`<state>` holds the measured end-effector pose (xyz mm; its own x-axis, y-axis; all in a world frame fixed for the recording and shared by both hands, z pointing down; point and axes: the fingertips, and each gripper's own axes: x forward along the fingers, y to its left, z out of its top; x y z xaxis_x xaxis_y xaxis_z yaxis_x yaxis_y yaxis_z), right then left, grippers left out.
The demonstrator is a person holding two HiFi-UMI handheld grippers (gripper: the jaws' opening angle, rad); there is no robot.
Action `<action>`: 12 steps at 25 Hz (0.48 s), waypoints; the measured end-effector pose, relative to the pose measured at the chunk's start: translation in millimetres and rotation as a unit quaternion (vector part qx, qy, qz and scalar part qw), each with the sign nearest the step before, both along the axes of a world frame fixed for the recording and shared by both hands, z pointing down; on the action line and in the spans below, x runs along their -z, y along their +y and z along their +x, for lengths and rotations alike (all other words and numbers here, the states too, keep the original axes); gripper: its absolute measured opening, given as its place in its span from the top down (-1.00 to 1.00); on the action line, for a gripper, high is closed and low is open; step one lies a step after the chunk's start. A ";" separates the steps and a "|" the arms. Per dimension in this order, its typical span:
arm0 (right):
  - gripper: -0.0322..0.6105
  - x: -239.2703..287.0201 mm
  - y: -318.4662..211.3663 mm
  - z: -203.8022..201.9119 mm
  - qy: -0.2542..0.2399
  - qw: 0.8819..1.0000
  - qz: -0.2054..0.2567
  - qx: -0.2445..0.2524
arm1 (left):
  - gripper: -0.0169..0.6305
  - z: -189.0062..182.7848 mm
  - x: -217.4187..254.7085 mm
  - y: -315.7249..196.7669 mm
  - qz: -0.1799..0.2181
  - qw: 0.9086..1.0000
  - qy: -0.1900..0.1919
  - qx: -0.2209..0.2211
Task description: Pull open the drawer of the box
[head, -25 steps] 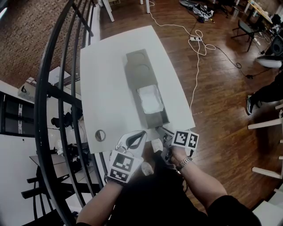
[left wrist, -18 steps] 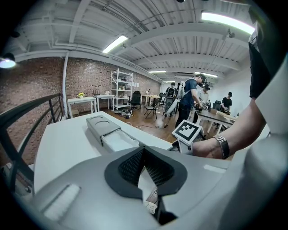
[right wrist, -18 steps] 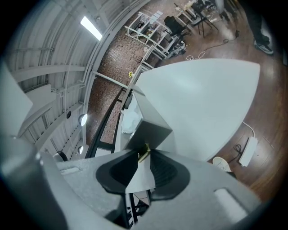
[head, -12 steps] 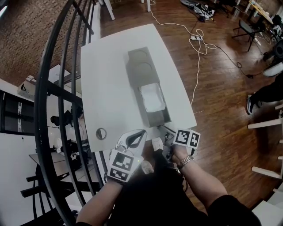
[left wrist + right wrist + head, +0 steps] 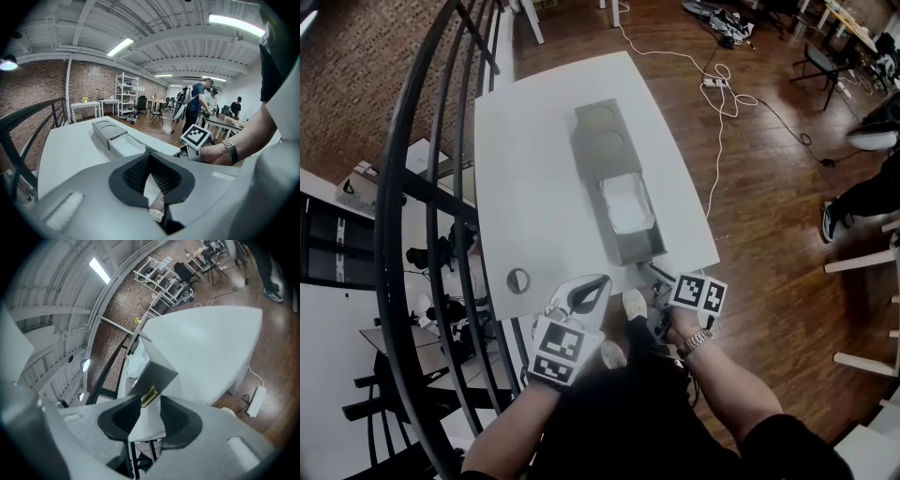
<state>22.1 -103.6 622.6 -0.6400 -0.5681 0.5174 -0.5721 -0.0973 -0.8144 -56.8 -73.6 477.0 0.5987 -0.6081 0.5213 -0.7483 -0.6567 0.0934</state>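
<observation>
Your right gripper (image 5: 654,279) sits at the 6 o'clock end of the drawer (image 5: 636,249). Its jaws have just been spreading, so the handle (image 5: 149,396) lies loose between them, probably because the drawer already stands well out of the box (image 5: 605,131). Your left gripper (image 5: 598,283), pinched closed on nothing, hangs at 8 o'clock off the table (image 5: 534,187), clear of the pull.

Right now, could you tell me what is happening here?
A person holds a gripper in each hand at a white table. The drawer of the grey box is pulled out towards them. The right gripper sits at the drawer's front; its jaws have just been opening and stand apart at the brass handle, not pressing it. The left gripper hangs shut and empty beside it.
</observation>
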 end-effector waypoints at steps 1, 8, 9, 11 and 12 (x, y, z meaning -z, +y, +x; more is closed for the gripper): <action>0.54 0.2 1.0 1.2 0.001 1.000 0.000 -0.001 | 0.90 -0.3 0.9 0.5 0.001 1.000 0.000 0.000; 0.54 -1.5 15.2 8.5 0.019 1.000 0.008 -0.010 | 0.90 -1.8 3.4 12.0 0.015 1.000 0.003 -0.008; 0.54 -0.4 16.6 9.6 0.021 1.000 0.011 -0.012 | 0.90 -2.2 3.9 13.7 0.018 1.000 0.004 -0.009; 0.54 3.6 19.2 11.1 0.025 0.999 0.018 -0.016 | 0.90 -2.6 5.9 16.3 0.023 1.000 0.006 -0.011; 0.54 6.3 21.1 11.3 0.026 0.999 0.022 -0.017 | 0.90 -2.7 7.5 17.8 0.026 1.000 0.008 -0.012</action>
